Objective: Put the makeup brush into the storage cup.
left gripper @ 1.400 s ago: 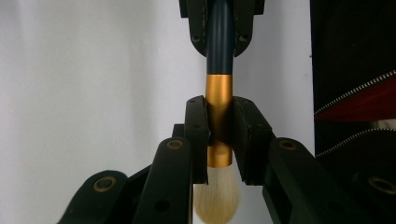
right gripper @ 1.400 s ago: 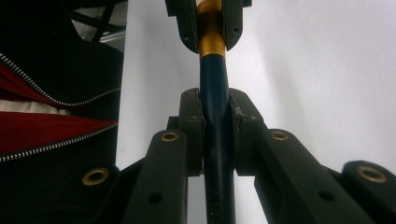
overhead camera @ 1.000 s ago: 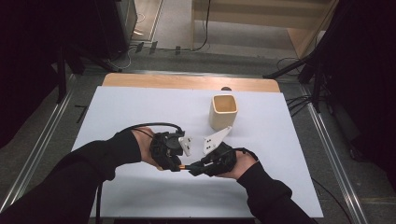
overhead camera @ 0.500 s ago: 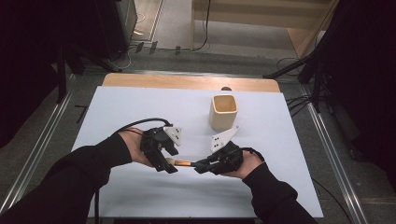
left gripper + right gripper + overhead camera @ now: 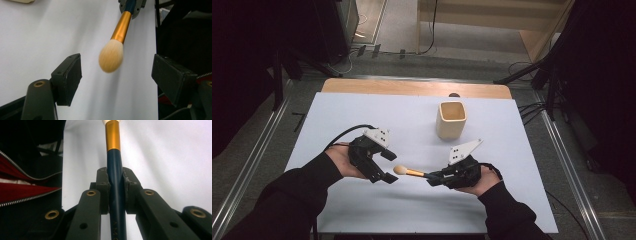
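Gold-banded brush [image 5: 408, 172] is sitting clamped by its dark handle in my right gripper [image 5: 434, 177], bristles pointing at my left gripper [image 5: 386, 165], whose jaws are gaping wide and holding nothing. Both are hovering over the white counter [image 5: 412, 125], near a cup [image 5: 451, 119].

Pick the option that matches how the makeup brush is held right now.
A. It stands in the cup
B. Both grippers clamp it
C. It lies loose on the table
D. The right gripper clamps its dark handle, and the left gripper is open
D: the right gripper is shut on the brush handle, while the left gripper has its jaws spread wide, clear of the bristles.
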